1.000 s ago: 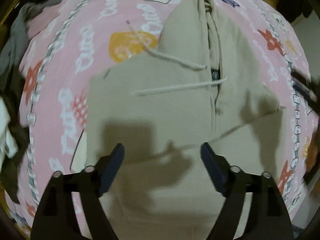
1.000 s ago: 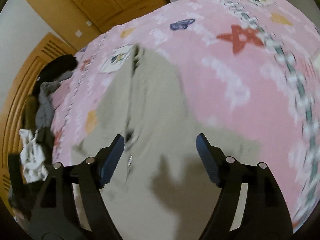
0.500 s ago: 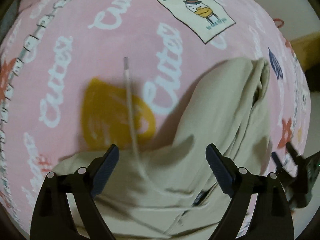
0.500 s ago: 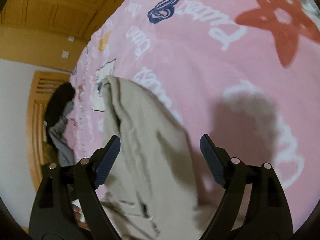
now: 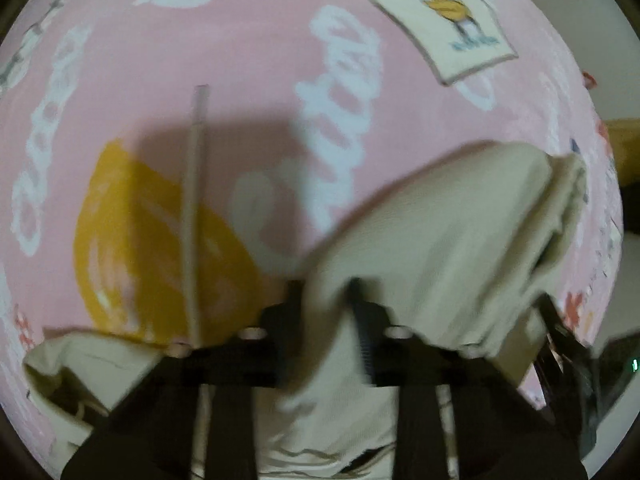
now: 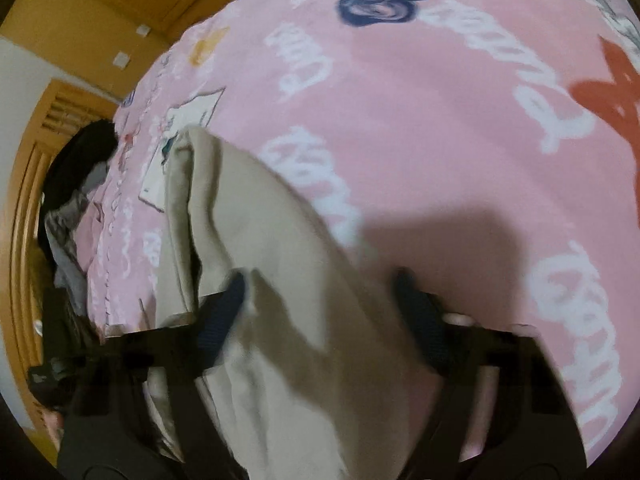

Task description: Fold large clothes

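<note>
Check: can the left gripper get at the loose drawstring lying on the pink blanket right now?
Probably not yet. The left gripper has just been closing and looks pinched on the beige hoodie. The drawstring lies uncovered beside it on the blanket, but the jaws are occupied.

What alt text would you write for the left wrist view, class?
The left tool, its jaws just closing, pinches a fold of the beige hoodie lying on a pink printed bedsheet. One drawstring trails across an orange patch, and a cartoon-bird patch sits beyond.
</note>
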